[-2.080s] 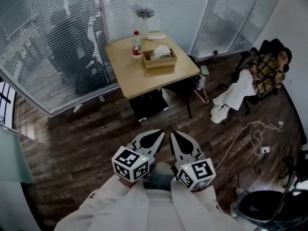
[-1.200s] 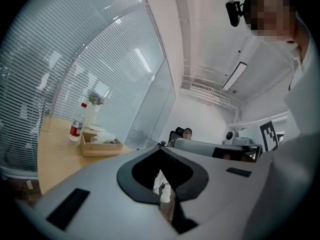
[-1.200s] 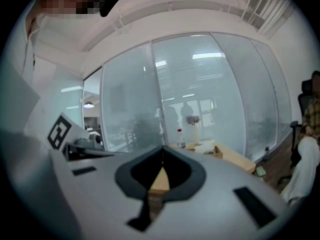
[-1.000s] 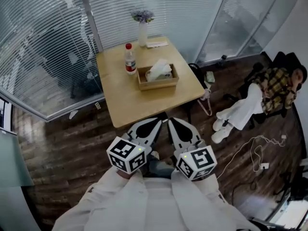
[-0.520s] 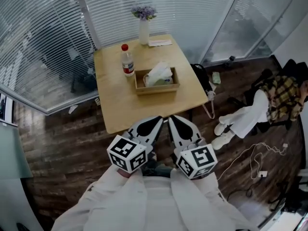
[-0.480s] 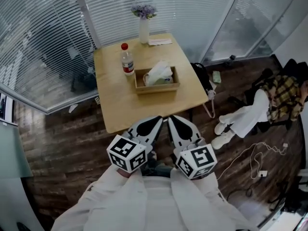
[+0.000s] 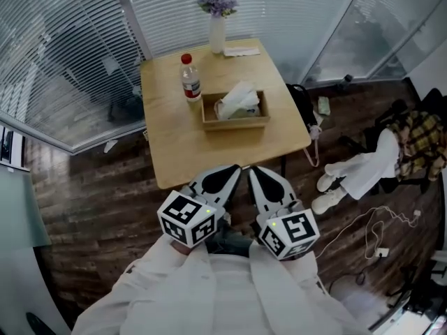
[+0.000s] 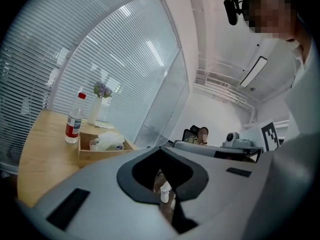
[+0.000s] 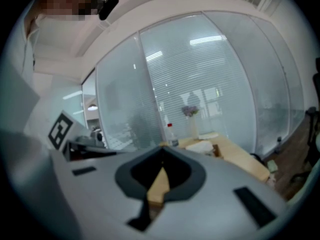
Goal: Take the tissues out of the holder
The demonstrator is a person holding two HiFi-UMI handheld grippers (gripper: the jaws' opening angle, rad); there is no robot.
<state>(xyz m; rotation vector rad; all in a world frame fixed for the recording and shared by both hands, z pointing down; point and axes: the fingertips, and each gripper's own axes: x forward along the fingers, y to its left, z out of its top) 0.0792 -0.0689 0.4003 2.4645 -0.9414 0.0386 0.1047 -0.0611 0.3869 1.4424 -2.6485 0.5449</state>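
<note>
A wooden holder point(image 7: 236, 121) stands on the light wood table point(image 7: 195, 152), with a crumpled white tissue point(image 7: 241, 98) sticking out of its top. My left gripper point(image 7: 232, 169) and right gripper point(image 7: 255, 172) are held side by side near my chest, short of the table's near edge. Both are shut with nothing between the jaws. The left gripper view shows the holder point(image 8: 102, 153) and tissue point(image 8: 107, 141) far ahead to the left of the gripper point(image 8: 161, 149). In the right gripper view the tissue point(image 9: 200, 146) lies beyond the gripper point(image 9: 162, 160).
A red-capped water bottle point(image 7: 191, 77) stands left of the holder. A white vase with purple flowers point(image 7: 218, 19) and a paper point(image 7: 241, 51) sit at the table's far edge. Glass walls with blinds point(image 7: 63, 54) enclose the corner. A person sits in a chair point(image 7: 412, 142) at the right; a cable point(image 7: 377, 222) lies on the floor.
I have come closer to the table, which now lies just beyond the gripper tips. Both grippers stay shut and side by side.
</note>
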